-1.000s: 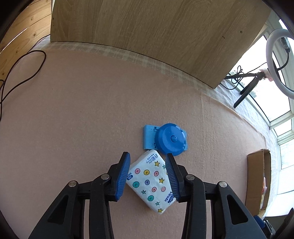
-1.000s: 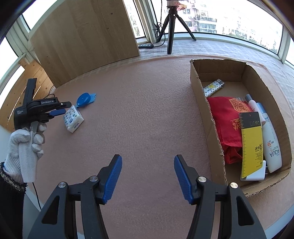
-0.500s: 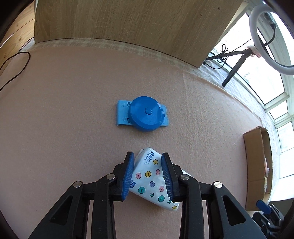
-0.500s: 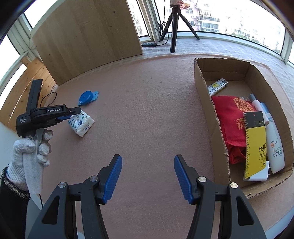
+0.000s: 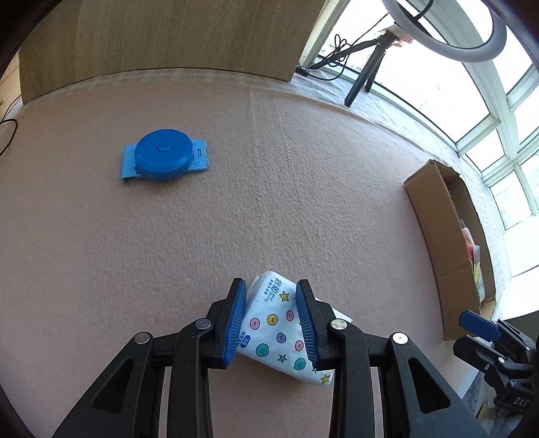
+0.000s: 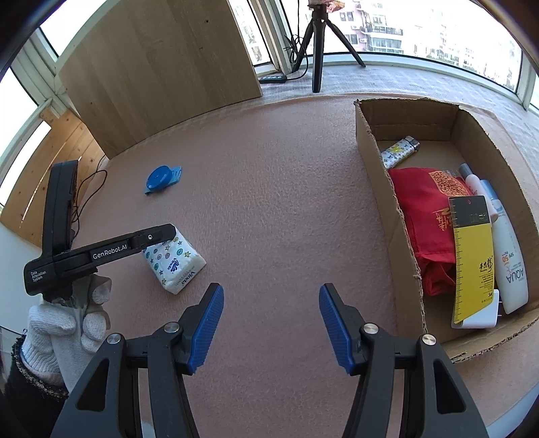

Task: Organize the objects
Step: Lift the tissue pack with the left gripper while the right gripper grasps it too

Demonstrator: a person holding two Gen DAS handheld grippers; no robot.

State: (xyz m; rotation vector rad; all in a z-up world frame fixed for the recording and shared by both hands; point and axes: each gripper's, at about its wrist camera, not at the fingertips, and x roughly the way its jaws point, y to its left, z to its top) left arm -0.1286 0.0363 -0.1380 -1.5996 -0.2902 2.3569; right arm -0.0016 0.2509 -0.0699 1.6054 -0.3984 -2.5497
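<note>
bright daylight from windows [image 6: 421, 30] | panes overexposed | strong fisheye bending, dark corners | focus seemingly sharp

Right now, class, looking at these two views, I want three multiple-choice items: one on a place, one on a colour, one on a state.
1. Where is the lighter?
A. inside the cardboard box
B. on the pink mat
C. in the right tool

2. What colour is the round tape measure?
A. red
B. blue
C. yellow

3. What is the left tool doing?
A. open, holding nothing
B. gripping the tape measure
C. shut on the tissue pack

Key:
1 A, it lies at the box's far end.
2 B, its case is blue.
3 C, both pads press the pack's sides.
</note>
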